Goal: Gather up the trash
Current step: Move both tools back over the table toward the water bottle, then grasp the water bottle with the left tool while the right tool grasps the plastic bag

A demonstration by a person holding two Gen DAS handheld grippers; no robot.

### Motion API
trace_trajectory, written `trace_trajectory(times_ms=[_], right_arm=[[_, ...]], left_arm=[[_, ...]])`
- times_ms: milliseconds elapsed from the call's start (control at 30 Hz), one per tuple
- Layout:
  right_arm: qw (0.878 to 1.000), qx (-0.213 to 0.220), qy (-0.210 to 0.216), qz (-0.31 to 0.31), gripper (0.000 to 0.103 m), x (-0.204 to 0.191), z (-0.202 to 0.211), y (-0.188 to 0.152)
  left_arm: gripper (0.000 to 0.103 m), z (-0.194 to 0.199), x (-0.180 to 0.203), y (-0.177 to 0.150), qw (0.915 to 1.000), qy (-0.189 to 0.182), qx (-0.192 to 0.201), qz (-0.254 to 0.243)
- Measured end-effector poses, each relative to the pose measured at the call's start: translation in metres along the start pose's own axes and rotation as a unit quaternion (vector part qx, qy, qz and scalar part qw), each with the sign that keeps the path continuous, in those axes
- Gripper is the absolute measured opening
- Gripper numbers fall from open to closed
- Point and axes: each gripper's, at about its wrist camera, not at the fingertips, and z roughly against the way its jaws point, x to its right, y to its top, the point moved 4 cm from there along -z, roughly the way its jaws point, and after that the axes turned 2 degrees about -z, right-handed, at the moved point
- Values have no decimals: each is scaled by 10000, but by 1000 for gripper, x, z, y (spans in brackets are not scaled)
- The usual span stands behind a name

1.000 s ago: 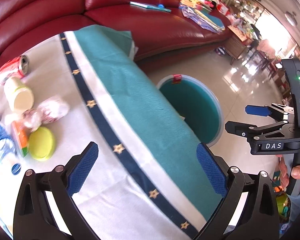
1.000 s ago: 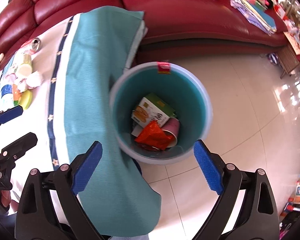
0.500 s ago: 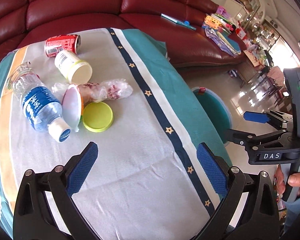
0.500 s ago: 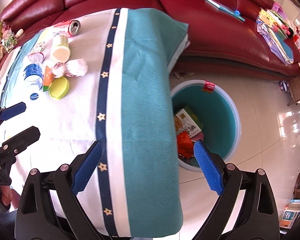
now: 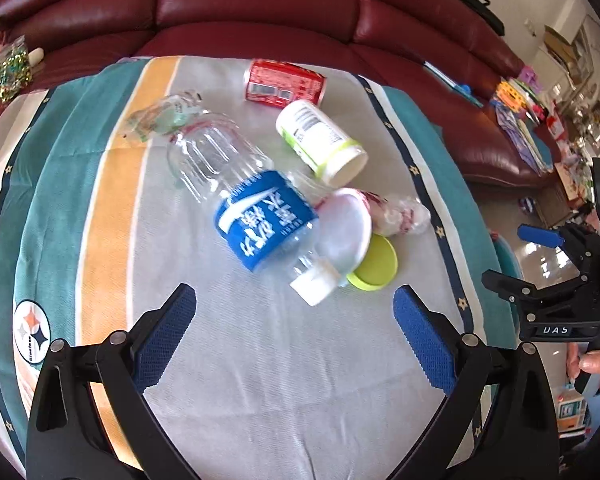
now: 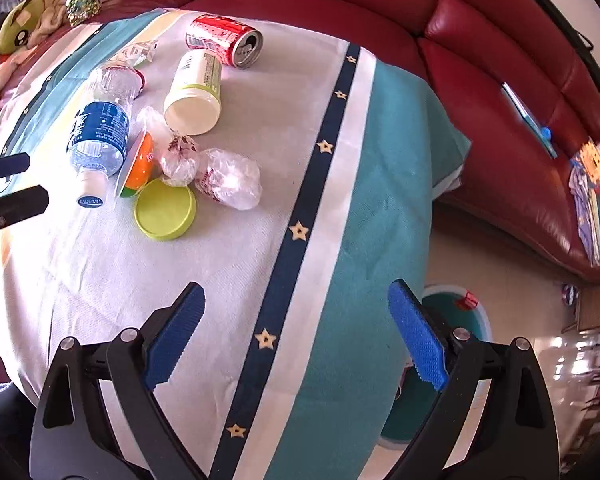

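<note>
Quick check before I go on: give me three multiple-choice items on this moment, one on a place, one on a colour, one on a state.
1. Where does the red can lie?
A. On the far side of the table
B. In the bin
C. In the left gripper

2. What colour is the loose round lid?
A. Blue
B. Yellow-green
C. Red

3. How is the water bottle placed?
A. Upright
B. Gripped
C. On its side

Key: 1 A, it lies beyond the other trash, near the sofa. 2 B, as both views show. 3 C, its cap points toward the open left gripper.
</note>
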Motion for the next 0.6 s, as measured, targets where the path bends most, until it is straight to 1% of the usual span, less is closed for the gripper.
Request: trace_trajectory(times_ms=[67,133,233,300,333,400,533,567,600], right_arm=[[9998,4,77,199,89,-10,-4,12],[9992,21,16,392,89,-18,-9,24],[9987,17,61,515,88,-24,-17,35],[9982,0,35,604,84,-29,-22,40],[9978,-11,53,654,80,-31,-25,42],[9971,-14,90,752,79,-34,-28,47],[9952,-12,154,965,78,-44,-31,56],[9945,-12,168,1032,78,-46,-32,59],[9938,-8,189,1099,78,-50,-33,62]], left_arm=[[99,-3,-10,12,9999,74,47,121],[99,-8,-19,24,9995,163,94,261],[99,-21,-26,40,9988,226,47,441],[99,-32,-28,48,9982,250,9,542],[99,-38,-29,51,9979,275,-7,594],[99,-49,-30,58,9972,309,-36,673],[99,-63,-32,60,9964,623,-86,566],[99,-63,-35,58,9964,652,-93,529],[99,-62,-37,55,9969,597,-74,516]])
